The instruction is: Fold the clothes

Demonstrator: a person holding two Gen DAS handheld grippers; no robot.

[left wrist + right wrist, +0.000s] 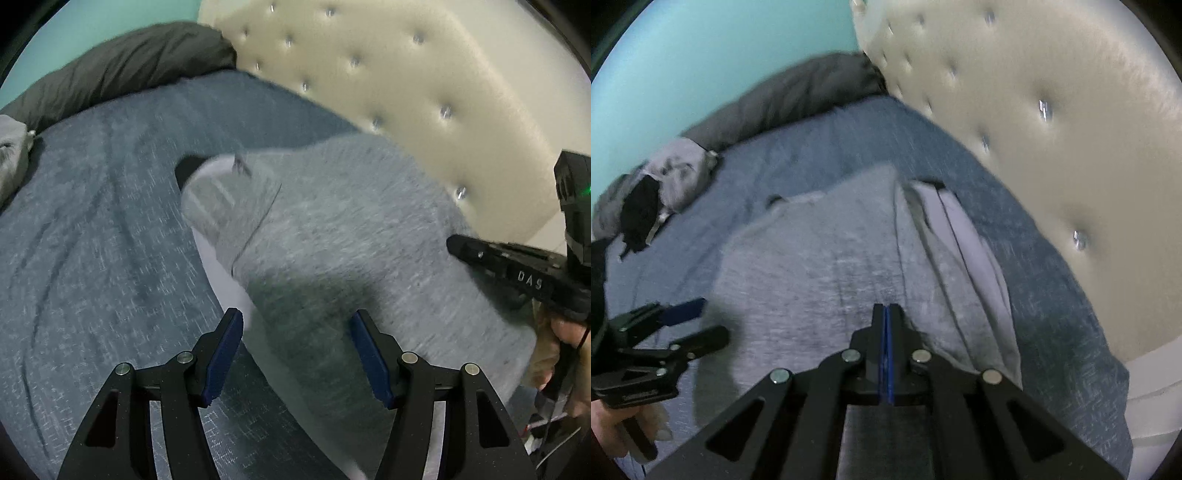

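Essentially, the grey garment (351,236) is a soft knit, light and limp; I judge it will drape, stretch and crease rather than hold any shape. It lies spread on the blue bedspread (92,229), partly folded, with a paler lining or inner layer (964,236) exposed along one edge. A ribbed band with a small label shows at its far end in my left wrist view; whether that is collar or hem I cannot tell.

Recommended hold: pinch at an edge or corner, through all layers, since a grip on the open middle would only bunch the cloth. A single-layer pinch risks the layers sliding apart.

My left gripper (295,325) stands well open above the near edge of the garment, with cloth below the jaws but nothing pressed between the pads. My right gripper (886,310) is fully closed; its tips sit over the garment's middle fold, and whether a thin pinch of fabric is caught I cannot tell.

Beyond the garment: a dark pillow (122,62), other crumpled clothing (665,181), and the tufted cream headboard (424,74).
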